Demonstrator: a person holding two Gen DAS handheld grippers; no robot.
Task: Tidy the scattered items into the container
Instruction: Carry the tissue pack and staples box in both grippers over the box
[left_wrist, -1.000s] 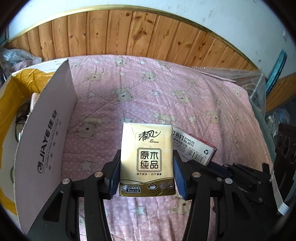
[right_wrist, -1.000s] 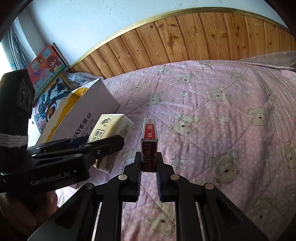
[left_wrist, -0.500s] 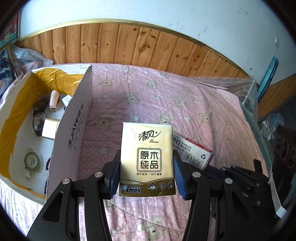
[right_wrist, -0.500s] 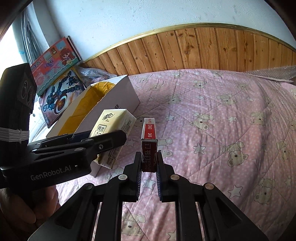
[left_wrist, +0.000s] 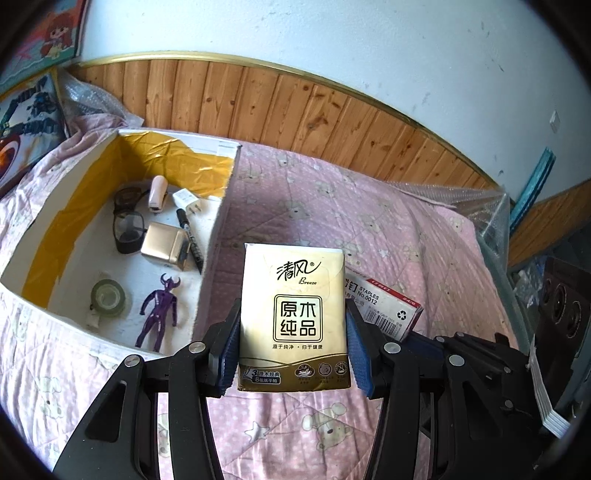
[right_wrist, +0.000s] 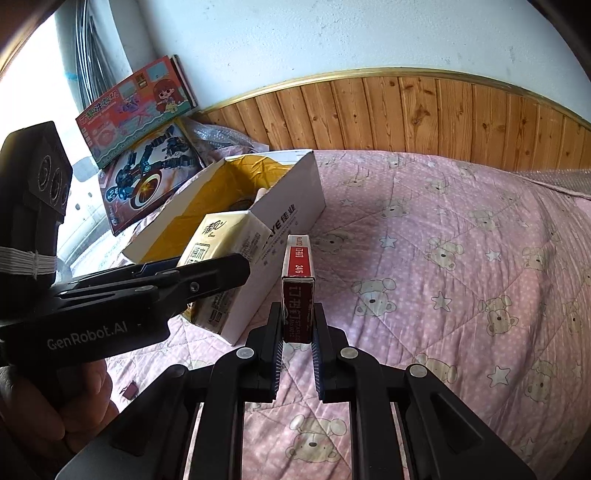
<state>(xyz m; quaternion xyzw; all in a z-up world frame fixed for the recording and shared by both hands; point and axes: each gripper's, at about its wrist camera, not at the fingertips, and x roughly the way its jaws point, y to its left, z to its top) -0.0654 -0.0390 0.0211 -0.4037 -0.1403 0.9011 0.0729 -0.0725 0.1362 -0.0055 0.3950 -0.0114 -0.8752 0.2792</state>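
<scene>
I've got the left gripper (left_wrist: 291, 354) clamped on the tissue pack (left_wrist: 293, 317), right gripper (right_wrist: 297, 350) on the staple box (right_wrist: 298, 291); I'd clear the box (left_wrist: 212, 236) wall at 10 o'clock before releasing.

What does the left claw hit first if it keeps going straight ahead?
Likely only the pink quilt; the left claw, shut on the tissue pack, points just right of the box. Depth unclear.

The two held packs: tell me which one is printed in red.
The staple box in the right gripper; the tissue pack in the left gripper is gold and cream.
</scene>
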